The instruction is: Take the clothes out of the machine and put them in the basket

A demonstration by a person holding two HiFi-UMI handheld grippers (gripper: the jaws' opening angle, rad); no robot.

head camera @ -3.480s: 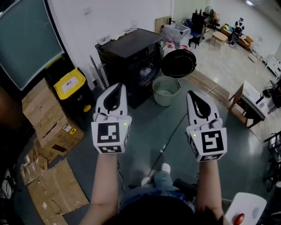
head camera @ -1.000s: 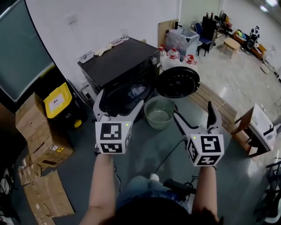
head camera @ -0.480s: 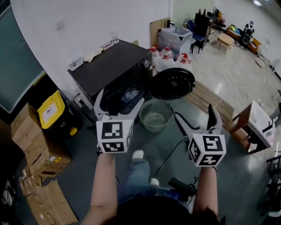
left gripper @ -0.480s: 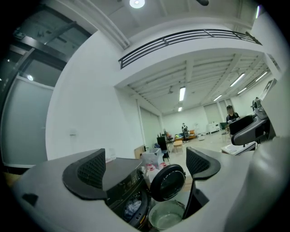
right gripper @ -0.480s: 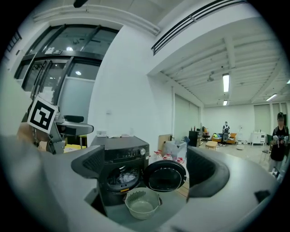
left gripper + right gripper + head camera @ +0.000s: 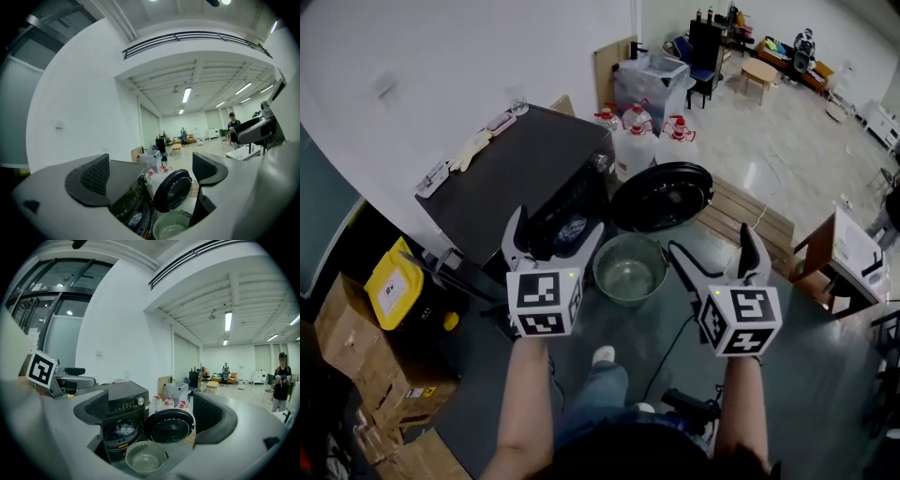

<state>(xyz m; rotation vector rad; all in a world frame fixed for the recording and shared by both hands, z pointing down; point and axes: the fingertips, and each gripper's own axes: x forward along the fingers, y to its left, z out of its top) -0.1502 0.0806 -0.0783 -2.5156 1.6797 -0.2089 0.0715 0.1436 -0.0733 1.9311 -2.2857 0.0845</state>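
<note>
A black front-loading machine (image 6: 525, 169) stands by the white wall with its round door (image 6: 662, 197) swung open to the right. Crumpled light clothes (image 6: 124, 429) lie inside the drum and also show as clothes (image 6: 572, 231) in the head view. A pale green basket (image 6: 630, 269) sits on the floor in front of the door, with nothing in it. My left gripper (image 6: 555, 234) is open, held in the air in front of the drum opening. My right gripper (image 6: 710, 248) is open too, hovering right of the basket. Neither holds anything.
White gloves (image 6: 469, 148) lie on the machine's top. A yellow bin (image 6: 389, 281) and cardboard boxes (image 6: 356, 361) stand to the left. Water jugs (image 6: 637, 122) and a wooden pallet (image 6: 750, 220) are behind and right of the door. A cable (image 6: 661, 352) runs across the floor.
Both grippers have gone from shut to open. The person has stepped closer, so the machine and basket now sit just beyond the jaws.
</note>
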